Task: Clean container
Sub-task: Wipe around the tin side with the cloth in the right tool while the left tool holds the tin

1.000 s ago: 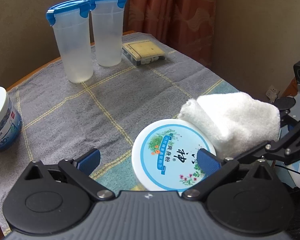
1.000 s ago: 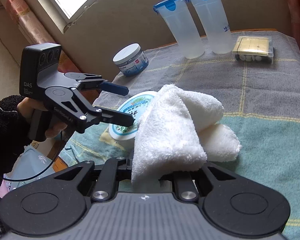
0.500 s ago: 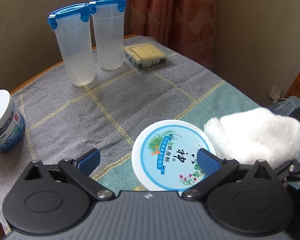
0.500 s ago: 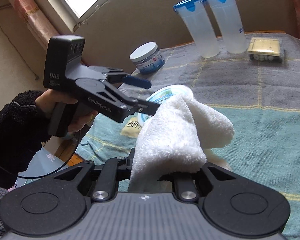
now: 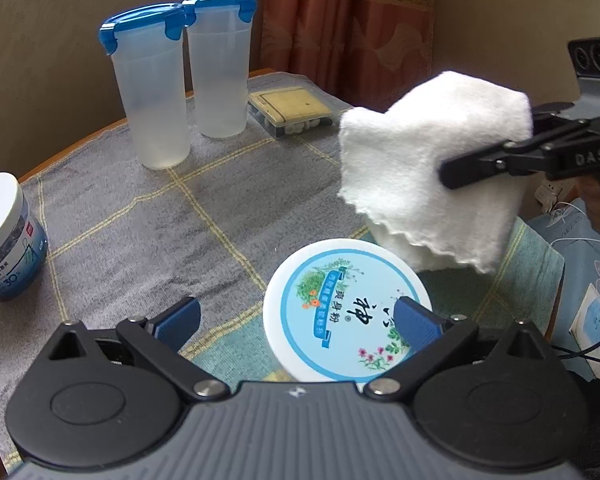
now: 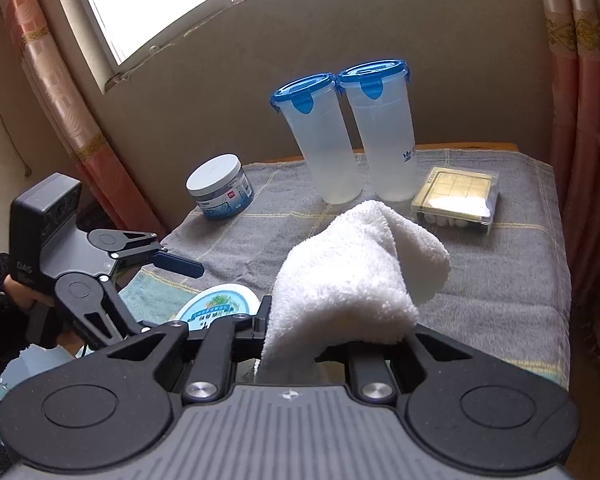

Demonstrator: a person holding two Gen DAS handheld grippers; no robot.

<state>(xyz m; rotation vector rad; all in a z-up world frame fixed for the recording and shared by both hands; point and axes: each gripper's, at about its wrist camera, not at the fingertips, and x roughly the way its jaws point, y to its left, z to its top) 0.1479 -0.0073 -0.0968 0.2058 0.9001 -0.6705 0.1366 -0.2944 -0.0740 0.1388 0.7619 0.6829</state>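
A round container (image 5: 340,312) with a white lid and a blue flowered label lies on the checked cloth (image 5: 140,240), near the front edge. My left gripper (image 5: 296,320) stands open over it; the right blue pad (image 5: 414,320) overlaps the lid and the left pad is well clear of it. My right gripper (image 5: 456,172) is shut on a folded white towel (image 5: 432,168), which hangs in the air above and to the right of the container. In the right wrist view the towel (image 6: 352,276) drapes over my right gripper (image 6: 296,344) and hides its fingertips. The container (image 6: 220,304) and left gripper (image 6: 176,300) show at left.
Two tall translucent tumblers with blue lids (image 5: 152,100) (image 5: 220,68) stand at the back. A flat box with a yellowish lid (image 5: 292,108) lies beside them, and a white-lidded jar (image 5: 4,236) sits at the left edge. Curtains and a wall close the far side. A dark-sleeved hand (image 6: 4,304) holds the left gripper.
My right gripper has lifted the towel off the cloth beside the container, and the towel now hangs higher in the air. The left gripper and the container have not moved.
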